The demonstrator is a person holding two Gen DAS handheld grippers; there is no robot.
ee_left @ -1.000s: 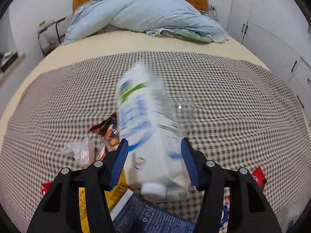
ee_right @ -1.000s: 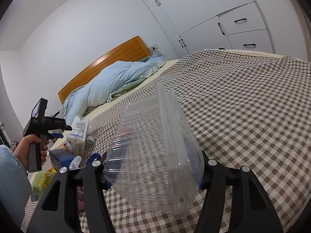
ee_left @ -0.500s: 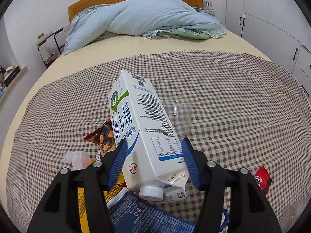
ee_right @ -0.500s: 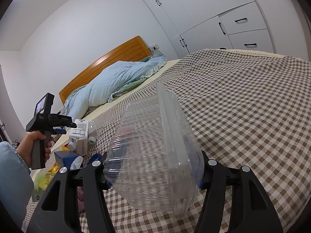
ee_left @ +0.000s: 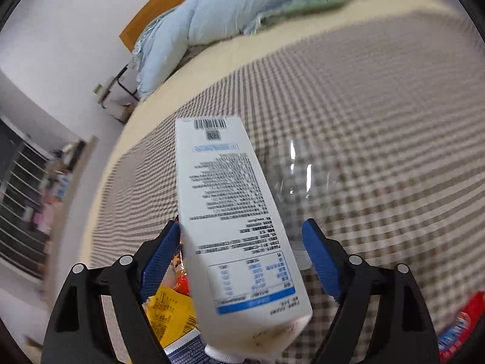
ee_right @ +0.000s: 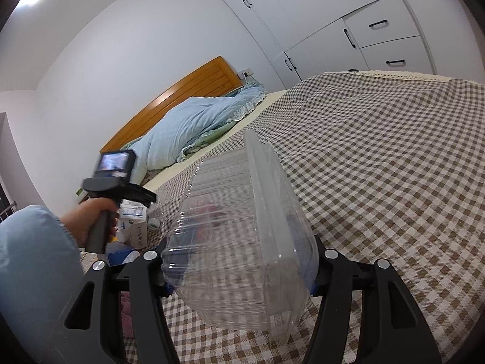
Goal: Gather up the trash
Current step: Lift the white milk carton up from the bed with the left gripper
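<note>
Clear ribbed plastic fills the right tongs (ee_right: 239,276): a clamshell container (ee_right: 239,236), tipped on its side, is pinched between the two pads and held above the brown-and-white checked bedspread (ee_right: 379,166).

Over to the left, a hand (ee_right: 91,218) in a pale blue sleeve (ee_right: 33,257) grips the handle of the left tongs (ee_left: 242,261). Their jaws are opening, and a white milk carton (ee_left: 233,221) lies between the blue pads (ee_left: 160,254). The left pad is at the carton's edge, while the right pad stands clear of it with a gap. The carton lies cap-end toward the camera, its barcode end pointing up the bed, and its printed label is smeared by motion blur.

Beneath and beside the carton lie a yellow wrapper (ee_left: 169,309), a dark blue packet (ee_left: 185,352) and, toward the right edge, a red wrapper (ee_left: 463,318). A clear plastic cup (ee_left: 300,179) rests on the bedspread just right of the carton.

A light blue duvet (ee_right: 197,121) is bunched against the wooden headboard (ee_right: 182,91), with white wardrobe doors (ee_right: 348,24) behind.
</note>
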